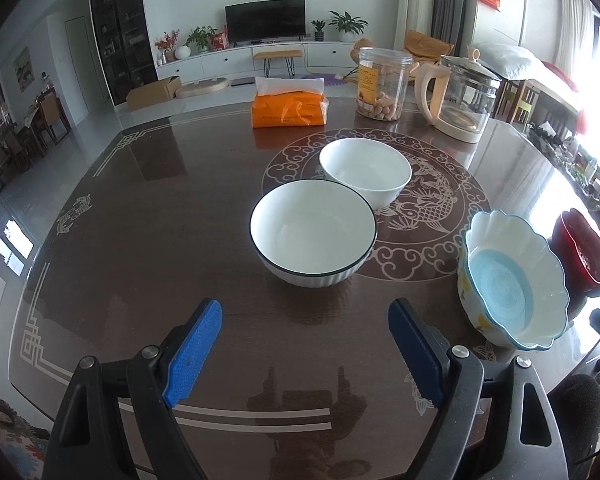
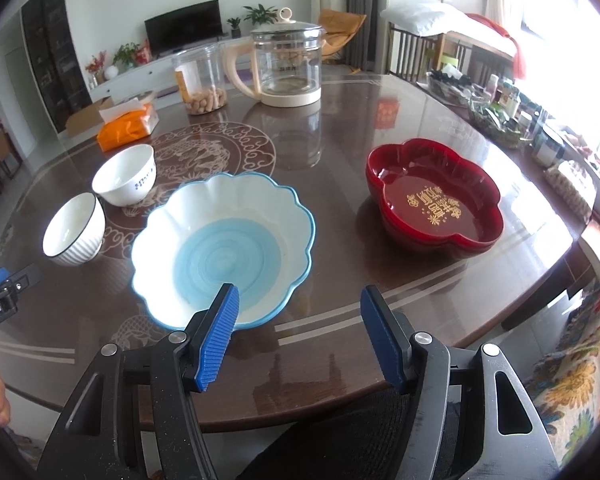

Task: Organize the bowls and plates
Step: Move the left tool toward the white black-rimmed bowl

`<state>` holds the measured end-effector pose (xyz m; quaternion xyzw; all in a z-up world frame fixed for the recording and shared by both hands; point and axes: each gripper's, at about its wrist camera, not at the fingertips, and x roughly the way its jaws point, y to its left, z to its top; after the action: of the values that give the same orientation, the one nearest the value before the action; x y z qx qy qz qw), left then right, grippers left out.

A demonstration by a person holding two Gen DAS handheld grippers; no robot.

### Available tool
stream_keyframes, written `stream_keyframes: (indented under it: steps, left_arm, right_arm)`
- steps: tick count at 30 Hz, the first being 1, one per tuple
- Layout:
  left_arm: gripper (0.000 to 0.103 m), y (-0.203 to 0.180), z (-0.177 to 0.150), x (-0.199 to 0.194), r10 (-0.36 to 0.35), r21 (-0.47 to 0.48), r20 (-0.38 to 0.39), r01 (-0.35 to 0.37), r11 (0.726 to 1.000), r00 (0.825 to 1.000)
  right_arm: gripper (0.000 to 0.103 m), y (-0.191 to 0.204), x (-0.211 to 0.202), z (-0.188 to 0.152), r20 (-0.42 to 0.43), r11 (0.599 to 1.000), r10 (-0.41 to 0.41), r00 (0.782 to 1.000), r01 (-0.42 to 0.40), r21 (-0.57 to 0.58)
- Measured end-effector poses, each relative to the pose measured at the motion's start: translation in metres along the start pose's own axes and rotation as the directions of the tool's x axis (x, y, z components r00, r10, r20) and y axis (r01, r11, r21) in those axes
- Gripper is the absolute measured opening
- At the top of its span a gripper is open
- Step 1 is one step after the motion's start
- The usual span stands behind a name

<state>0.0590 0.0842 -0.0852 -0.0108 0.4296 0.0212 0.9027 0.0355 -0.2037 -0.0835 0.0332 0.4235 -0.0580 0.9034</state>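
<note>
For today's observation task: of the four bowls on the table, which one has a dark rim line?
The ribbed white bowl, nearest the left gripper. The plain white bowl, scalloped blue bowl and red dish lack it.

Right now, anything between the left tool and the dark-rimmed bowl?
No. In the left wrist view, only bare table lies between the open left tool and the dark-rimmed bowl.

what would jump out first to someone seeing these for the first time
Probably the red dish with gold lettering, alone on the table's right side, and the scalloped blue bowl just ahead of the open right gripper. In the left wrist view, two white bowls sit close together on the table's dragon medallion, ahead of the open left gripper.
</note>
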Motion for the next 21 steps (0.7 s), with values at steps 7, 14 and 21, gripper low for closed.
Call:
stream_keyframes:
  steps: [7, 14, 21]
  left_arm:
    - [0.085, 0.048, 0.006, 0.000, 0.024, -0.100, -0.007, -0.024, 0.995, 1.000]
    - [0.085, 0.089, 0.016, 0.013, -0.046, -0.207, -0.044, 0.036, 0.978, 0.998]
    - [0.085, 0.108, 0.038, 0.030, -0.092, -0.215, -0.074, 0.074, 0.974, 0.993]
  right_arm:
    - [0.067, 0.010, 0.001, -0.001, -0.003, 1.000, 0.013, 1.000, -0.013, -0.018]
    - [0.067, 0.030, -0.004, 0.003, 0.019, 0.997, 0.035, 0.999, -0.033, -0.075]
    - [0.067, 0.058, 0.000, 0.017, 0.005, 0.986, 0.097, 0.995, -0.095, -0.134]
